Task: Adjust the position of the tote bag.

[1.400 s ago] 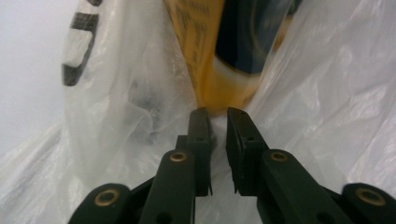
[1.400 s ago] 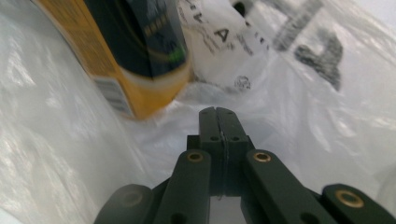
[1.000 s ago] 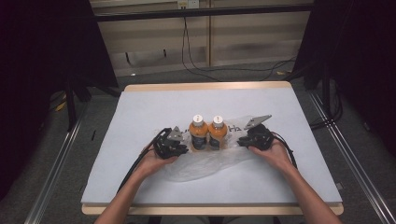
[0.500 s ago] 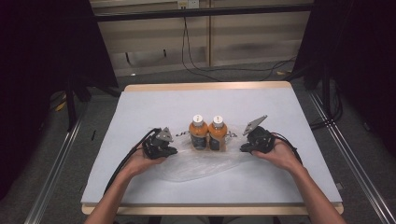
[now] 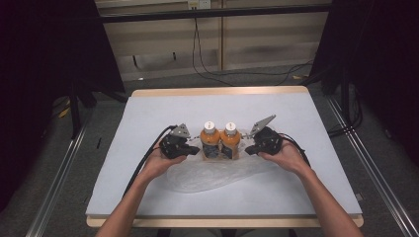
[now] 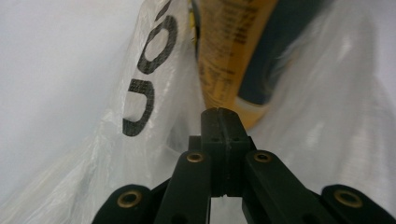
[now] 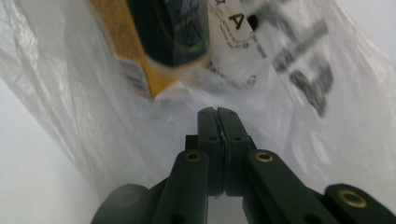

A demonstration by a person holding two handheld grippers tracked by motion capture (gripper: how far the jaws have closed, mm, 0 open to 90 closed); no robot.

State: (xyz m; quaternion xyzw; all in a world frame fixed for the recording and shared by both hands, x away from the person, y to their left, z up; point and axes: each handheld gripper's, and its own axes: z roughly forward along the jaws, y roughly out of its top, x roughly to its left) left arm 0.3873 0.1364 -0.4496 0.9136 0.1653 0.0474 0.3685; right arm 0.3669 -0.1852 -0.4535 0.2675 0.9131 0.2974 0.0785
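Gripping bag film [image 6: 140, 154], seemingly: claws [image 6: 222, 122].

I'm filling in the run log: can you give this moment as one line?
left tongs: shut on plastic bag | right tongs: shut on plastic bag | two orange bottles: upright between both tongs, bag around their bases

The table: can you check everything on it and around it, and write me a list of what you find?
Surface: white table, wooden edge.
Job's things: two orange bottles upright, side by side, touching, on a clear plastic bag with black print.
Clutter: nothing seen.
Grippers: left gripper and right gripper flank the bottles; their jaws have just been closing and now meet, seemingly pinching bag film.
Cables: a black cable trails from the left gripper; more cables lie on the floor behind.
Surroundings: dark curtains, metal rails beside the table.
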